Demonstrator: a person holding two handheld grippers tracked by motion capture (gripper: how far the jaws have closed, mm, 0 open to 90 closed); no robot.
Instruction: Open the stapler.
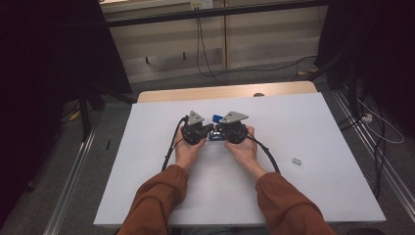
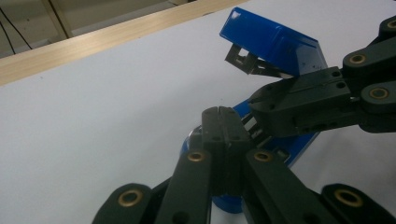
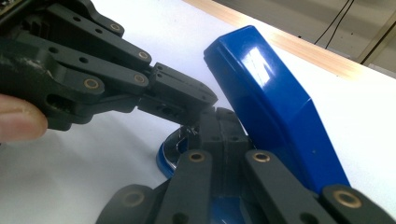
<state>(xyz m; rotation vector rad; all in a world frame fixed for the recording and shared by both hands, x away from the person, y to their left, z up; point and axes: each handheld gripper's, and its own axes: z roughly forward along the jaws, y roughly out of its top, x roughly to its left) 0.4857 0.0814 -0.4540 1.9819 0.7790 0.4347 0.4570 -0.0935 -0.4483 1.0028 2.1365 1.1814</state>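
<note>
The left gripper (image 2: 223, 114) has its jaws pressed together with no gap, tips down inside the opened blue stapler (image 2: 275, 44); whether they pinch any part of it I cannot tell. The right gripper (image 3: 223, 116) is likewise closed tight, its tips meeting the left one's at the stapler's metal channel. The stapler's lid is swung up and tilted back, its base lying on the white table (image 1: 303, 127) between the two grippers, near the table's middle and slightly toward the far side. The lid stands close against the right gripper's jaws, and each gripper crowds the other. A small grey object (image 1: 296, 160) lies well apart to the right. Bare white surface spreads on every side; a wooden strip (image 1: 225, 92) runs along the far edge, with cables (image 1: 200, 44) and dark stands on the floor beyond
</note>
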